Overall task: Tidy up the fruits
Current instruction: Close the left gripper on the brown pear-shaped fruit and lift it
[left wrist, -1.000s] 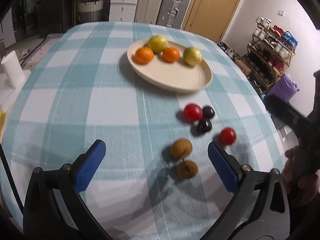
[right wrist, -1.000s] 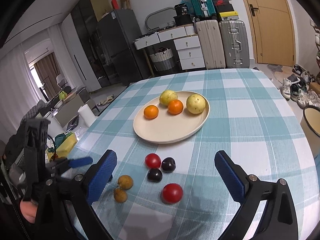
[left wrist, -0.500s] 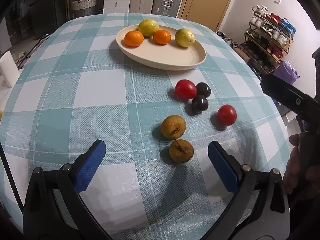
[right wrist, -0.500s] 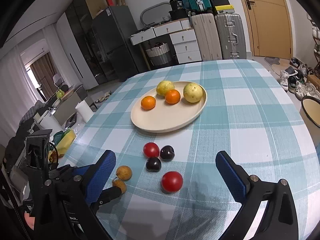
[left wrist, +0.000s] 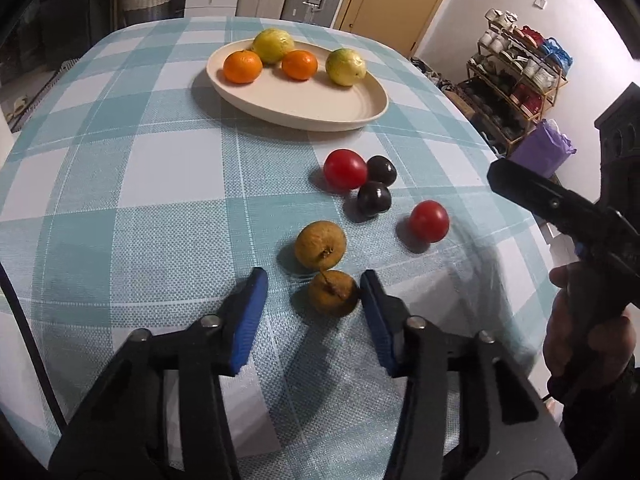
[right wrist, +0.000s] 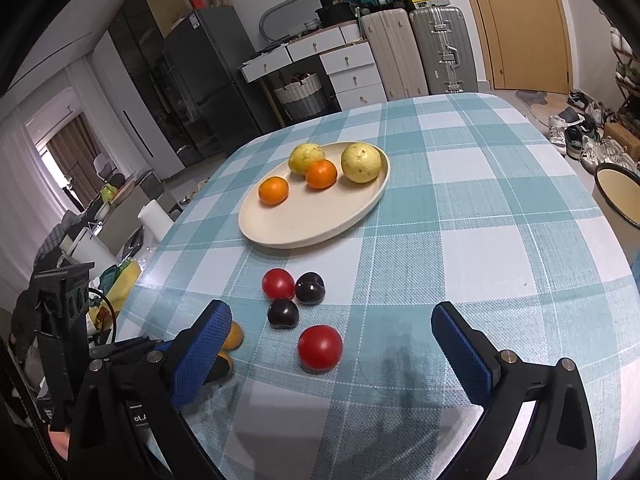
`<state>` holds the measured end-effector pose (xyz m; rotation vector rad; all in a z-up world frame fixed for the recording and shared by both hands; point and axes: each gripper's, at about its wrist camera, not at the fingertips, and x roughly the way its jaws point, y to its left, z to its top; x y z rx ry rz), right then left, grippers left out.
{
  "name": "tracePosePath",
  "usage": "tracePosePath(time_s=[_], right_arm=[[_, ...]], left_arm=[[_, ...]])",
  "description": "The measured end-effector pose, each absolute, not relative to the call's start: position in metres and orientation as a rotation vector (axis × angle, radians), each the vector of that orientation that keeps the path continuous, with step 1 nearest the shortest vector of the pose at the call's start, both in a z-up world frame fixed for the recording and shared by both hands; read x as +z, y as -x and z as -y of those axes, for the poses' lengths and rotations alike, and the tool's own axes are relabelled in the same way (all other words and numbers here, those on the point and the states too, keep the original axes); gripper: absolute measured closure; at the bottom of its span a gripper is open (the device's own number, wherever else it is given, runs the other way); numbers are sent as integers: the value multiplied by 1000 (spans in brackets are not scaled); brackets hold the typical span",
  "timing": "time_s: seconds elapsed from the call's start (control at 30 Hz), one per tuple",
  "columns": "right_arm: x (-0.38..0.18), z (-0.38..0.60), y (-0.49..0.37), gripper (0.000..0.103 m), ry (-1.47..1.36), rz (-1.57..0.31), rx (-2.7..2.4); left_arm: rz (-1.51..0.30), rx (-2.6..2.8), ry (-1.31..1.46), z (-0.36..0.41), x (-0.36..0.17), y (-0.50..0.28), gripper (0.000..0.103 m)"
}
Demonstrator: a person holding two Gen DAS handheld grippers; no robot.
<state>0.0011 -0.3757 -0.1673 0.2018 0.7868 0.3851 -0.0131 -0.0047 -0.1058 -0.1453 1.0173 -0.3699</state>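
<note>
**Inspector A:** Left wrist view. The left gripper (left wrist: 314, 292) has just been closing and its jaws now stand narrow. The near brown fruit (left wrist: 333, 293) lies between them on the checked tablecloth (left wrist: 132, 184). The right-hand pad (left wrist: 376, 320) sits against the fruit; the left-hand pad stands clear of it, so there is no grip.

**Inspector B:** And the neighbours?

**Inspector A:** A second brown fruit (left wrist: 320, 245) lies just beyond, touching or nearly touching the first. The plate (left wrist: 352, 112) lies well beyond.

**Inspector B:** Right wrist view?

**Inspector A:** The right gripper (right wrist: 332, 328) stands wide, nothing held. A red fruit (right wrist: 320, 347) lies on the cloth between its fingers, touching neither. The brown fruits are mostly hidden behind its left finger (right wrist: 200, 356); their contact with the other tool probably cannot be confirmed here.
</note>
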Motion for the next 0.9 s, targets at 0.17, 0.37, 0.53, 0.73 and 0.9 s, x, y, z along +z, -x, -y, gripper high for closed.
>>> tracePosePath(time_s=[0.17, 0.37, 0.53, 0.73, 0.9], right_arm=[[-167, 376, -1, 1, -193, -792, 380], [-163, 373, 2, 1, -192, -787, 392], [-165, 366, 0, 1, -247, -834, 462], [-171, 348, 1, 1, -266, -878, 529], [-174, 327, 3, 1, -252, -906, 595]], left_arm=[[-1042, -416, 161, 7, -108, 13, 80], [-1036, -434, 162, 5, -105, 17, 80], [-1022, -419, 175, -7, -101, 23, 80], [-1006, -407, 202, -31, -93, 28, 80], [-954, -345, 236, -66, -77, 25, 80]])
